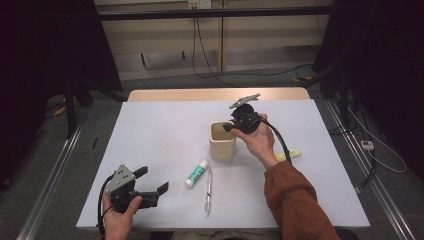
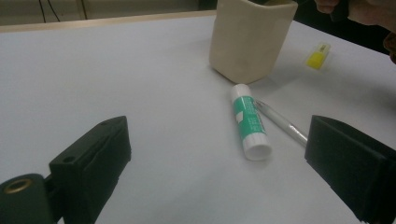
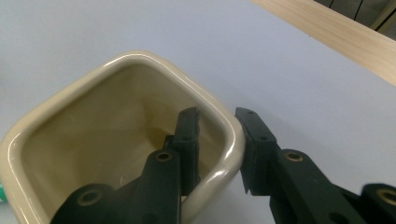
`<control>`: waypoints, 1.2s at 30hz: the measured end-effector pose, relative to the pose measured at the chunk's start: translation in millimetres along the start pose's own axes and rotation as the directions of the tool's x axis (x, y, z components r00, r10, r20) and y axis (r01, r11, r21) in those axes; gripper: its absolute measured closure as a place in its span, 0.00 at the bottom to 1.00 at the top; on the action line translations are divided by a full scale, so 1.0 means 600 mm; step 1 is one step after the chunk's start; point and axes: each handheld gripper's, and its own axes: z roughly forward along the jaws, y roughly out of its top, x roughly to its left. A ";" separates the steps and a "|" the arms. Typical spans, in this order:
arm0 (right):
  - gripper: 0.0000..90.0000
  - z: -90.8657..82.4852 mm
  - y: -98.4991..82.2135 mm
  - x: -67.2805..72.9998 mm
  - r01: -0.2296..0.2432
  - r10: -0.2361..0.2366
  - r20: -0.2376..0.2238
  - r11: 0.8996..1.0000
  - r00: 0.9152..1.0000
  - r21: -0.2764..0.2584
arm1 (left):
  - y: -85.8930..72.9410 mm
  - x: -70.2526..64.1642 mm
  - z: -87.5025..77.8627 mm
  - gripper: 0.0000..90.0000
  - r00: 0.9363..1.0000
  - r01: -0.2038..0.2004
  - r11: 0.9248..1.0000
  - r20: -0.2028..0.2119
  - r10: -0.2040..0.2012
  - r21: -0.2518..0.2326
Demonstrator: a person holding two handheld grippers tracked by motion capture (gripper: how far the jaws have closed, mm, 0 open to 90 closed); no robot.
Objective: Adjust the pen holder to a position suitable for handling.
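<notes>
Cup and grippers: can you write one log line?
right gripper: jaws astride cup rim | left gripper: open, empty | glue stick, pen: on table

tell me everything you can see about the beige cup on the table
The beige cup is a glossy, ceramic-looking holder with a rounded-square rim and no handle. It stands upright near the middle of the white table, and its inside looks empty. The right gripper straddles its wall at one corner, one jaw inside and one outside, pressed against the rim. A glue stick lies just in front of it, apart from it.
</notes>
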 end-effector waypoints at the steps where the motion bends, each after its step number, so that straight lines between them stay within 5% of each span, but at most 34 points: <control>1: 0.79 0.000 0.000 0.001 0.000 0.000 0.003 1.000 1.000 0.003 | 0.000 0.000 0.000 0.08 1.000 0.000 1.000 0.000 0.000 0.001; 18: 0.78 -0.003 -0.005 0.005 -0.046 0.046 0.015 0.999 0.999 -0.004 | -0.001 0.000 0.002 0.08 1.000 -0.004 1.000 0.004 0.004 0.012; 24: 0.57 -0.012 -0.012 -0.004 -0.023 0.017 -0.073 0.996 0.997 -0.090 | -0.002 0.001 0.003 0.08 1.000 -0.001 1.000 0.002 0.001 0.018; 33: 0.28 -0.031 -0.026 -0.010 -0.032 0.017 -0.108 0.990 0.994 -0.139 | -0.002 0.000 0.003 0.08 1.000 -0.006 1.000 0.001 0.006 0.022; 36: 0.16 -0.032 -0.031 -0.014 -0.044 0.033 -0.087 0.990 0.996 -0.133 | -0.002 0.000 0.004 0.08 1.000 -0.002 1.000 0.002 0.002 0.021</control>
